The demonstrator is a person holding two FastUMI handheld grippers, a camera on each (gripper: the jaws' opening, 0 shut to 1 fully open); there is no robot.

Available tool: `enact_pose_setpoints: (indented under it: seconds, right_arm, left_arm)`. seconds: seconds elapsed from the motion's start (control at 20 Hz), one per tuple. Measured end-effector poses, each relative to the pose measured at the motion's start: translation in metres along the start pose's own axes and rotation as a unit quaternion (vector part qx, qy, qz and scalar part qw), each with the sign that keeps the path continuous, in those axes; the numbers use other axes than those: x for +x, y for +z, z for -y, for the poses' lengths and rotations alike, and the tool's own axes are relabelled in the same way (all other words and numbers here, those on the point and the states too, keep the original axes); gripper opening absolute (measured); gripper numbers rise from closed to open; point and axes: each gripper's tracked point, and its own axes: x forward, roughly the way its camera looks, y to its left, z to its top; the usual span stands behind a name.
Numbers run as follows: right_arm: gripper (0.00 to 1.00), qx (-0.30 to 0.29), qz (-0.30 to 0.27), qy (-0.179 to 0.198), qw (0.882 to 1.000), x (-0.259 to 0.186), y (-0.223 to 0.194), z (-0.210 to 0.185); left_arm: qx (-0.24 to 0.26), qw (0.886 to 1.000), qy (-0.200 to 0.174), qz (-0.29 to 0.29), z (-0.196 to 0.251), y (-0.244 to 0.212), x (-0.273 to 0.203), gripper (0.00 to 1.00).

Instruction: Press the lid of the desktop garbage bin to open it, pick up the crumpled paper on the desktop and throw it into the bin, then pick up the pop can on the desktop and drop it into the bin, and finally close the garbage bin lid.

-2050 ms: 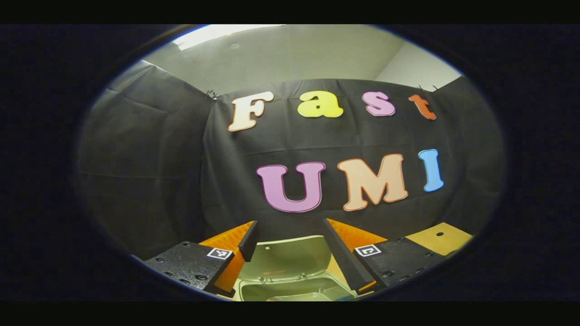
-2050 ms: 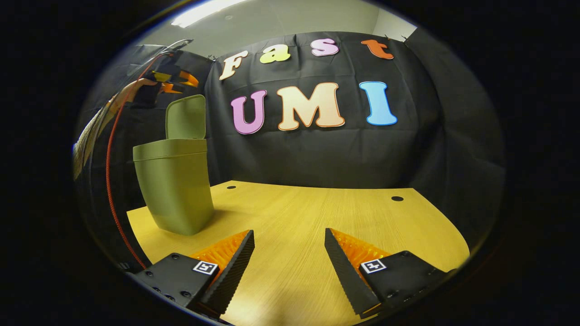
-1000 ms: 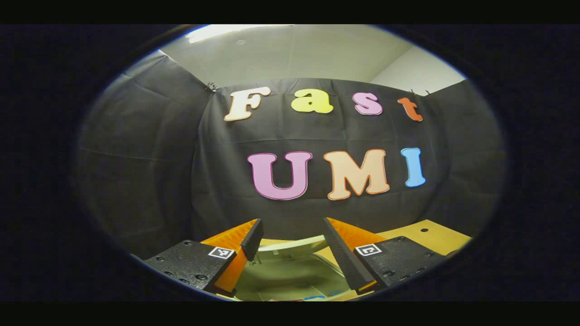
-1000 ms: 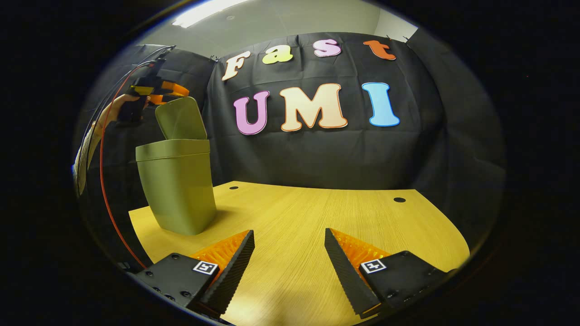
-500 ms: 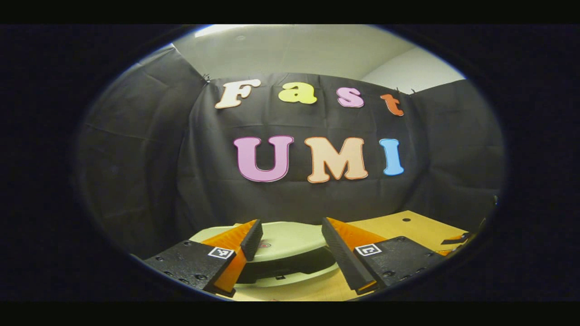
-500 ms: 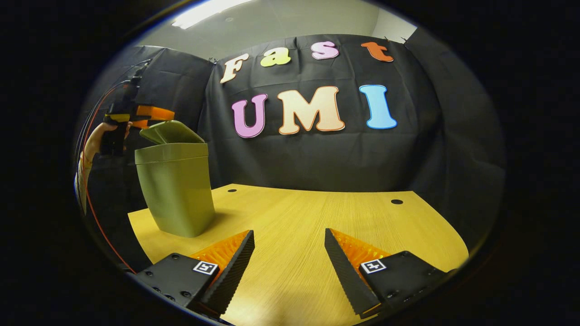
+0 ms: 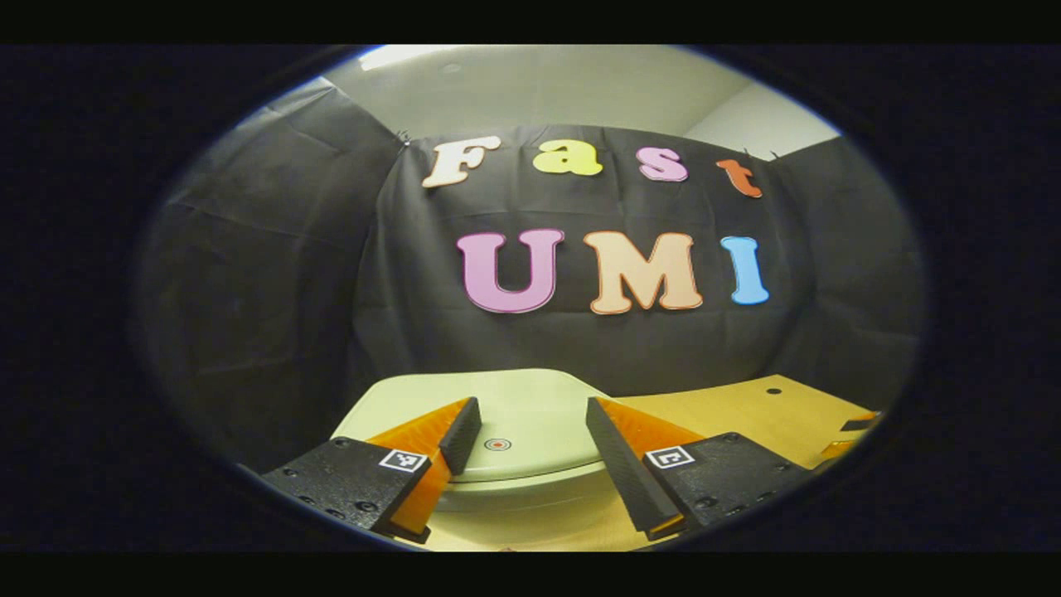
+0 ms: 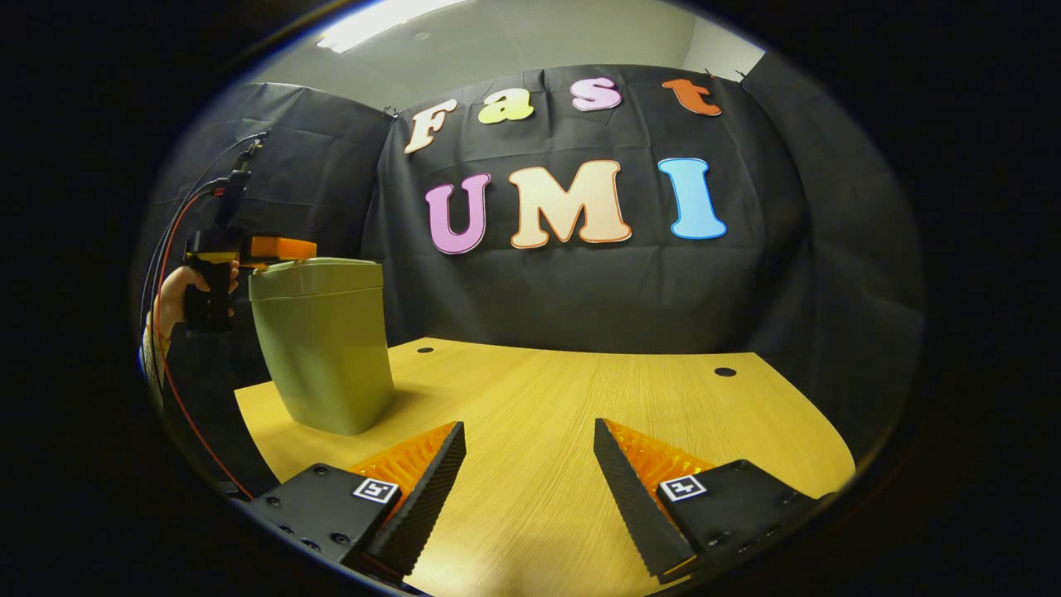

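Green bin (image 8: 323, 348) at the table's (image 8: 580, 398) left end, lid (image 7: 514, 414) down, left gripper (image 7: 530, 431) spread just above lid, right gripper (image 8: 530, 464) spread, low over bare tabletop, well apart from bin.

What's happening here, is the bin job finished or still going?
A person holds a gripper in each hand. The left gripper sits open over the green bin's lid, which lies flat and closed on the bin. The right gripper hangs open and empty above the wooden table. No paper or can lies on the visible tabletop.
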Motion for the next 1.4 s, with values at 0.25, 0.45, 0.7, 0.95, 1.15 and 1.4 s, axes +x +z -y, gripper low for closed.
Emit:
enact_pose_setpoints:
  seconds: [0.25,0.45,0.7,0.95,1.15,1.4]
  right_arm:
    - [0.98,0.002,0.001,-0.001,1.0,0.001,0.0,0.001]
    - [0.98,0.003,0.001,0.005,1.0,0.0,-0.001,-0.003]
    - [0.98,-0.005,0.005,0.013,1.0,-0.003,0.002,-0.011]
    - [0.98,-0.012,0.013,0.014,1.0,-0.007,0.006,-0.014]
    - [0.98,-0.009,0.014,0.008,1.0,-0.008,0.008,-0.011]
    - [0.98,-0.011,0.016,-0.004,1.0,-0.006,0.007,-0.007]
  left_arm:
    - [-0.004,1.0,0.015,0.02,-0.002,-0.003,0.001,0.82]
    - [0.006,0.999,0.021,0.035,0.0,-0.002,0.0,0.83]
    - [0.01,0.999,0.016,0.031,0.003,-0.005,0.0,0.85]
    - [0.021,0.999,0.032,0.036,-0.008,0.002,0.002,0.9]
    - [0.034,0.997,0.052,0.052,-0.02,0.02,-0.002,0.93]
    - [0.024,0.994,-0.002,0.104,0.012,0.06,-0.028,0.93]
